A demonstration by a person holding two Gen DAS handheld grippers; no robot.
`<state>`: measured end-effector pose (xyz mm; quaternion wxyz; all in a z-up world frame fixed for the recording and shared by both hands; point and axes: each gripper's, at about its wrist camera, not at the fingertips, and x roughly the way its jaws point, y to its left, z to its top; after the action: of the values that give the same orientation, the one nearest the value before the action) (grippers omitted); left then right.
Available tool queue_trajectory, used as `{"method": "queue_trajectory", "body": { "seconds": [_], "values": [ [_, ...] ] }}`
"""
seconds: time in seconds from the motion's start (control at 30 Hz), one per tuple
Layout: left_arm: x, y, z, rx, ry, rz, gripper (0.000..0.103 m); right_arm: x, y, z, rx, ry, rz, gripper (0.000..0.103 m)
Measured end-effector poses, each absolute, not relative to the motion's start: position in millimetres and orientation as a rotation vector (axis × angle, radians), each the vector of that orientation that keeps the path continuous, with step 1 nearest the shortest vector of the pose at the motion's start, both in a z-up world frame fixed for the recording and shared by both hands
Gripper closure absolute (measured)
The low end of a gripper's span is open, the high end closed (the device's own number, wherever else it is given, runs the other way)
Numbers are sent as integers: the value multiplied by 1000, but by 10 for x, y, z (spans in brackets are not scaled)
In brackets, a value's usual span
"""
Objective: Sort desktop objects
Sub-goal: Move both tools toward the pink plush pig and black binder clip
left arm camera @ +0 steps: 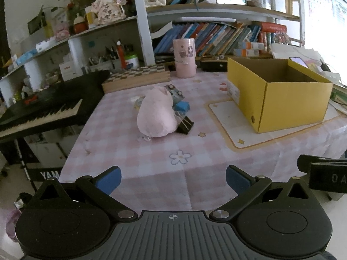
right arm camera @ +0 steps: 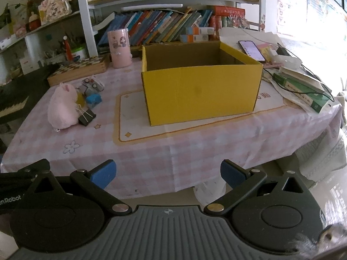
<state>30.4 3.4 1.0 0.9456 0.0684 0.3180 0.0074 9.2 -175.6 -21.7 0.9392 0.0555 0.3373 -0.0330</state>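
Meanwhile both grippers — left (left arm camera: 173, 179), right (right arm camera: 168, 173) — gape empty, near the yellow box (right arm camera: 201, 91).

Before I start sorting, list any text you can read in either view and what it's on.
"YAM", cut off: front of the black keyboard.
"DA", cut off: right tool's body.
"n Robot", cut off: left tool's body.
Book spines, wall posters, green book: too blurred.

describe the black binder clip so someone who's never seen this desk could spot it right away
Find the yellow cardboard box on the pink checked tablecloth. Left of it lies a pink plush toy amid small items. The binder clip is nearest the desk's front edge: black, with silver wire handles.
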Motion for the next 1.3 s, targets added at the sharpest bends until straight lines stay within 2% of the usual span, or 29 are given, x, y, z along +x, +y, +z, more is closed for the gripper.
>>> {"method": "queue_trajectory", "body": {
  "seconds": [1.3],
  "values": [
    [313, 173, 43, 122, 622, -29, 0, 128, -1558, -183, 96, 673, -15, 0]
  ]
}}
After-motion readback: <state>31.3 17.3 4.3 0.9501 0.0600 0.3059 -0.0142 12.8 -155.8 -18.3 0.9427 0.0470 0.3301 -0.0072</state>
